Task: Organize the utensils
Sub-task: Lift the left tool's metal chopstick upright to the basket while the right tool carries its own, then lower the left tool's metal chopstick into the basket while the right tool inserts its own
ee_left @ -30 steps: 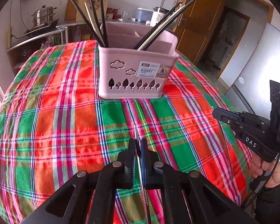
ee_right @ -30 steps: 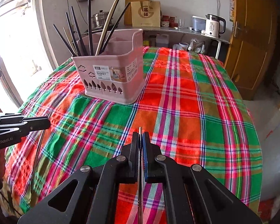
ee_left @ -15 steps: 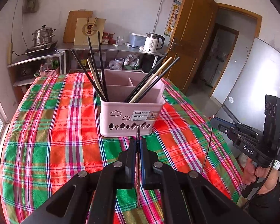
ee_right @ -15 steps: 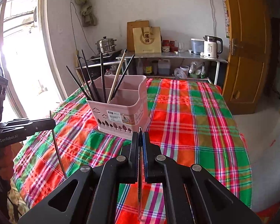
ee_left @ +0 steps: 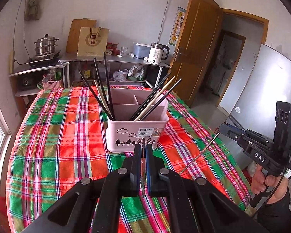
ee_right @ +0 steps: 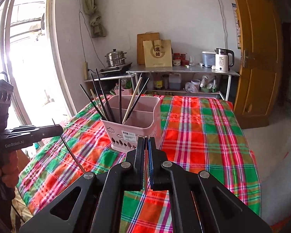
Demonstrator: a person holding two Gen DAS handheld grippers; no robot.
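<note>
Nearest, the left gripper (ee_left: 143, 149) is pinching a thin metal chopstick (ee_left: 143, 174), jaws nearly closed on it. The right gripper (ee_right: 145, 142) is clamping a second metal chopstick (ee_right: 145, 176) the same way; from the left camera that stick (ee_left: 198, 154) is slanting down over the surface (ee_left: 64, 145), covered in a plaid cloth. Just beyond both grippers, the pink utensil basket (ee_left: 133, 134) is sitting mid-surface, holding dark and pale chopsticks (ee_left: 106, 95) leaning outward.

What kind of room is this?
Most likely a home kitchen: a steamer pot and electric kettle sit on metal shelving, and a pink basket of chopsticks stands on a plaid-covered table.
</note>
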